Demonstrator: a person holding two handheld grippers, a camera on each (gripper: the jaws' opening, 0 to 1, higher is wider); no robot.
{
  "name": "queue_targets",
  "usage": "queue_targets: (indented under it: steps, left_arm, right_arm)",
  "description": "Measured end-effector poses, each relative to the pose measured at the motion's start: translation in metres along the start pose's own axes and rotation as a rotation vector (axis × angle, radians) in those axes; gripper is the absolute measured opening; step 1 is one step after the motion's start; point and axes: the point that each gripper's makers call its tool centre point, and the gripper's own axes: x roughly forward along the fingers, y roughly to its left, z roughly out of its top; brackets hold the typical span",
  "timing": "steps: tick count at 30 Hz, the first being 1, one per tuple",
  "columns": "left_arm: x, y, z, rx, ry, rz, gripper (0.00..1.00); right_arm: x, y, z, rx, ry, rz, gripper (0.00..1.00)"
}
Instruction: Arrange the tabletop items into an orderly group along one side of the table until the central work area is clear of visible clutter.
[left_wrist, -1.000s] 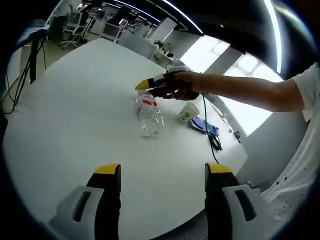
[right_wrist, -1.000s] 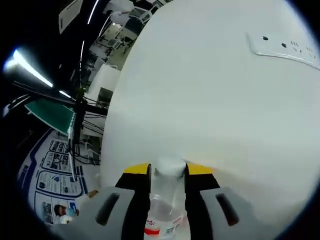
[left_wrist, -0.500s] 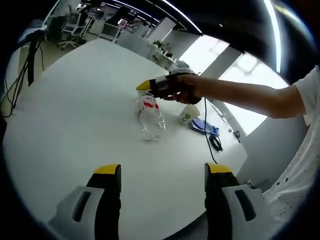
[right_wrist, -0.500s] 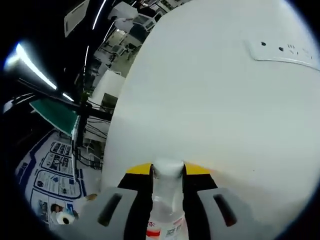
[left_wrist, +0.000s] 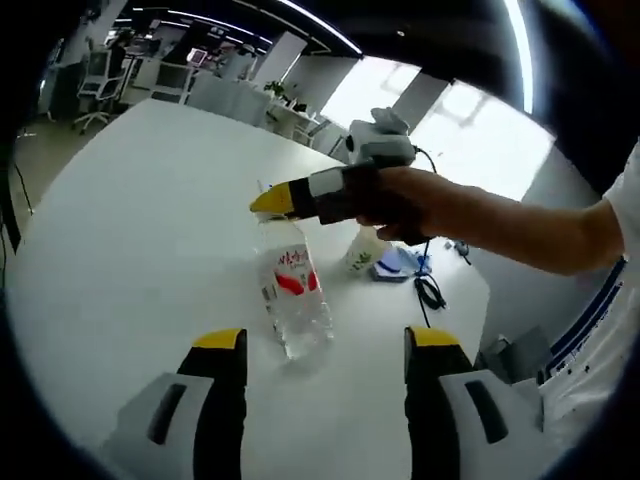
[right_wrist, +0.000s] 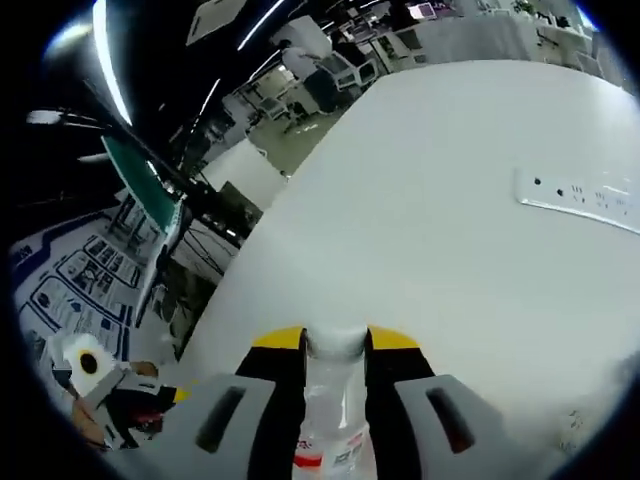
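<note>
— Where is the bottle (left_wrist: 292, 300), and what has it?

— It stands on the white table (left_wrist: 120, 230), a little ahead of the left gripper (left_wrist: 318, 345), whose jaws are spread wide with nothing between them. The right gripper (right_wrist: 335, 340) has it: in the right gripper view the yellow-tipped jaws are clamped on the neck just under the white cap (right_wrist: 334, 343). In the left gripper view the right gripper comes in from the right, held in a person's hand (left_wrist: 415, 203), over the bottle's top.

— How will it handle?

— Clear thin plastic with a red label, and it looks nearly or quite empty, so probably light and easy to tip. The walls likely dent under a squeeze; the neck is the stiff part, so the hold there seems sound. A smooth neck may twist in the jaws if swung fast.

— And the rest of the clutter?

— A paper cup (left_wrist: 365, 250), a blue thing (left_wrist: 400, 262) and a black cable (left_wrist: 432, 290) lie near the far edge. That edge looks a fair place for the group.
</note>
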Motion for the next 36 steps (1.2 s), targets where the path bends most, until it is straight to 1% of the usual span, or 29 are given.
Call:
queue_targets:
  steps: [1,3,4,5,7,8,10,12,13,14,15,16,17,18,20,21,23,24,28,33,34,36]
  left_arm:
    - [0.012,0.003,0.003,0.006,0.012,-0.003,0.65]
    - [0.024,0.005,0.003,0.030,0.038,-0.005,0.64]
    - [0.034,0.005,0.005,0.045,0.045,-0.014,0.64]
    - [0.039,0.005,0.004,0.050,0.054,-0.023,0.64]
    - [0.051,0.003,0.000,0.066,0.080,-0.054,0.64]
    - [0.054,0.004,-0.002,0.076,0.089,-0.053,0.64]
    - [0.058,0.003,-0.012,0.123,0.138,-0.071,0.62]
    - [0.062,0.005,-0.017,0.146,0.157,-0.071,0.58]
    - [0.063,0.003,-0.019,0.164,0.164,-0.083,0.55]
    - [0.064,-0.005,-0.021,0.198,0.168,-0.125,0.52]
    - [0.065,-0.001,-0.020,0.204,0.161,-0.099,0.50]
    - [0.064,0.000,-0.020,0.216,0.168,-0.091,0.44]
    - [0.064,-0.007,-0.019,0.210,0.162,-0.133,0.44]
    - [0.064,-0.006,-0.018,0.216,0.159,-0.118,0.43]
    - [0.064,-0.010,-0.019,0.267,0.168,-0.126,0.43]
    - [0.066,-0.013,-0.019,0.299,0.172,-0.127,0.43]
    - [0.068,-0.016,-0.017,0.325,0.175,-0.128,0.43]
    - [0.071,-0.017,-0.016,0.360,0.176,-0.127,0.42]
    - [0.080,-0.022,-0.009,0.439,0.168,-0.123,0.42]
    - [0.098,-0.034,0.004,0.512,0.121,-0.133,0.42]
    - [0.104,-0.037,0.010,0.541,0.100,-0.131,0.42]
    - [0.111,-0.042,0.017,0.565,0.078,-0.141,0.41]
  right_arm:
    - [-0.005,0.004,0.000,-0.017,-0.019,-0.006,0.20]
    - [-0.011,0.011,0.000,-0.053,-0.042,-0.006,0.19]
    - [-0.016,0.014,-0.001,-0.081,-0.053,-0.020,0.19]
    - [-0.020,0.020,-0.002,-0.095,-0.069,-0.013,0.19]
    - [-0.025,0.024,-0.003,-0.135,-0.082,-0.021,0.19]
    - [-0.027,0.025,-0.004,-0.147,-0.087,-0.024,0.19]
    - [-0.032,0.028,-0.005,-0.172,-0.104,-0.025,0.19]
    - [-0.038,0.032,-0.007,-0.190,-0.121,-0.023,0.19]
    - [-0.039,0.033,-0.007,-0.200,-0.129,-0.021,0.19]
    - [-0.042,0.033,-0.008,-0.211,-0.139,-0.028,0.19]
    - [-0.045,0.032,-0.008,-0.218,-0.143,-0.039,0.19]
    - [-0.048,0.034,-0.009,-0.222,-0.158,-0.032,0.19]
    - [-0.051,0.034,-0.008,-0.240,-0.176,-0.042,0.19]
    - [-0.055,0.033,-0.009,-0.244,-0.185,-0.050,0.19]
    - [-0.061,0.035,-0.012,-0.242,-0.206,-0.060,0.19]
    - [-0.066,0.033,-0.012,-0.259,-0.230,-0.076,0.19]
    - [-0.072,0.032,-0.012,-0.260,-0.250,-0.086,0.19]
    - [-0.077,0.031,-0.013,-0.264,-0.262,-0.097,0.19]
    - [-0.089,0.026,-0.011,-0.317,-0.296,-0.132,0.19]
    - [-0.107,0.016,-0.003,-0.393,-0.342,-0.182,0.19]
    - [-0.112,0.013,0.000,-0.419,-0.360,-0.197,0.19]
    - [-0.121,0.009,0.004,-0.453,-0.381,-0.220,0.19]
